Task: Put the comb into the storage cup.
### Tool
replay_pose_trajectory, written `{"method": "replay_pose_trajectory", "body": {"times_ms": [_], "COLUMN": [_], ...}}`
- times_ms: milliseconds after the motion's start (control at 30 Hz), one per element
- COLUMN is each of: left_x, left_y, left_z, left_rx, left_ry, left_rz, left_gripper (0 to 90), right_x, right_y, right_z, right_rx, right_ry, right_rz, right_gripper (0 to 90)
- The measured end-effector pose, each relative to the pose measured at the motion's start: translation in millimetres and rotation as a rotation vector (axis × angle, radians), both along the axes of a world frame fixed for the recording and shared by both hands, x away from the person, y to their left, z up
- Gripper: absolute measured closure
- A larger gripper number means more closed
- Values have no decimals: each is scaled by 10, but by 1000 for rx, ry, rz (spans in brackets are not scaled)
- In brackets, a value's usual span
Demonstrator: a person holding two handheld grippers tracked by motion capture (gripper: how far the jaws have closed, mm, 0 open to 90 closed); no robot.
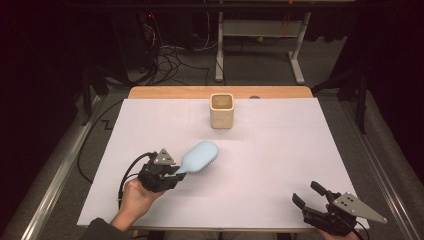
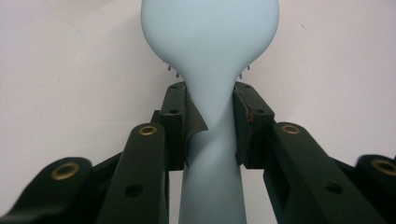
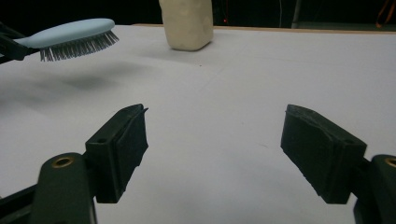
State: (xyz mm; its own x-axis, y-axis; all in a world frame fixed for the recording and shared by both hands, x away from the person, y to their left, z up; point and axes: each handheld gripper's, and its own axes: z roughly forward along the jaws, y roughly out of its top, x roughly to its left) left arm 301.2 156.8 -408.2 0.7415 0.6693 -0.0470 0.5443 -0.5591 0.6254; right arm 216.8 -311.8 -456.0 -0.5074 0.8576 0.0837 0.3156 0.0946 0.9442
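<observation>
The left gripper [image 1: 176,173] has its jaws clamped on the hairbrush [image 1: 200,157] handle, lifted off the tabletop [image 1: 280,150]; reaching the cup [image 1: 221,110] likely remains. The right gripper [image 1: 309,195] rests with jaws wide, empty.

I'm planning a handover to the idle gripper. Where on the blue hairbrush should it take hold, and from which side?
Probably the bare back of the hairbrush head's far end, fingers across its width, coming from the right. The left gripper already fills the narrow handle, and the bristles face down, so the smooth back is free. The right gripper is open.
</observation>
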Motion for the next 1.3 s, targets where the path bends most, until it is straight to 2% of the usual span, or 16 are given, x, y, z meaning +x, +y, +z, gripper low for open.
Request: {"method": "replay_pose_trajectory", "body": {"times_ms": [100,400,633,1133,1300], "left_x": [-40,-163,-190,-219,-238], "left_y": [10,-32,-87,-226,-284], "left_z": [-13,-28,-11,47,36], "left_rx": [-3,-27,-41,-63,-56], "left_ry": [4,-21,-35,-63,-70], "left_rz": [-2,-17,-32,-68,-82], "left_gripper": [690,690,690,690,690], "right_x": [1,17,43,134,174], "right_y": [47,226,412,807,913], "right_z": [10,34,46,48,39], "right_rx": [-2,9,12,30,45], "right_ry": [-2,-7,-6,30,49], "right_rz": [11,66,118,216,237], "right_gripper": [232,232,232,228,222]}}
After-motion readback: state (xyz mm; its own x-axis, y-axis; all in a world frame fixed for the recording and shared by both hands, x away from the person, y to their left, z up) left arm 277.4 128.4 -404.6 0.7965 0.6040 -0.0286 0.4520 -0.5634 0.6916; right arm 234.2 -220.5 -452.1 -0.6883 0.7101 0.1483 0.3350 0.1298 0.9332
